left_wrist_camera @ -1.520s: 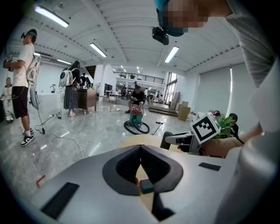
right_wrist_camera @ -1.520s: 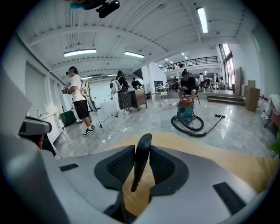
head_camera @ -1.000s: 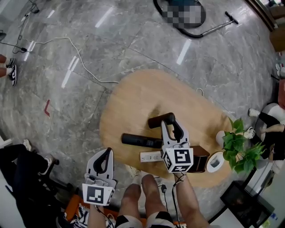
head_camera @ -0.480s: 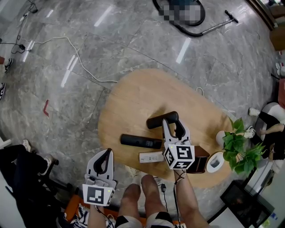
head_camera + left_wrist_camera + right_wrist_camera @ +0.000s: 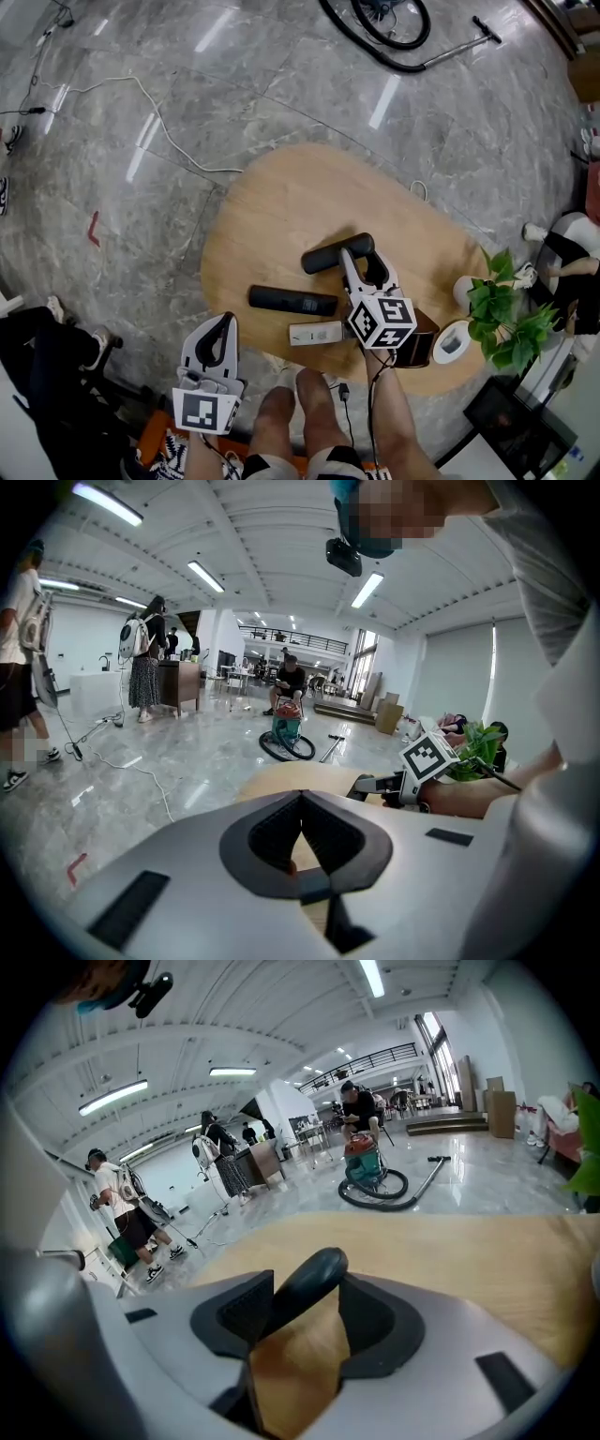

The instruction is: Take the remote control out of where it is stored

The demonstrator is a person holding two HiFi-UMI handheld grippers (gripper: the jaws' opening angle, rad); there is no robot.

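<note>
The remote control (image 5: 336, 253) is lying on the table (image 5: 281, 206), slanting between the right gripper's (image 5: 361, 259) jaws. These have just been opening and are standing apart. The left gripper (image 5: 225, 321), jaws together, is hanging well apart.

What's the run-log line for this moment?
right gripper: jaws just opening, black remote between them, over table | left gripper: jaws together, empty

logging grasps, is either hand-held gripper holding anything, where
Nothing held: right hand-held gripper jaws just opened around the black remote control's end; left hand-held gripper empty.
</note>
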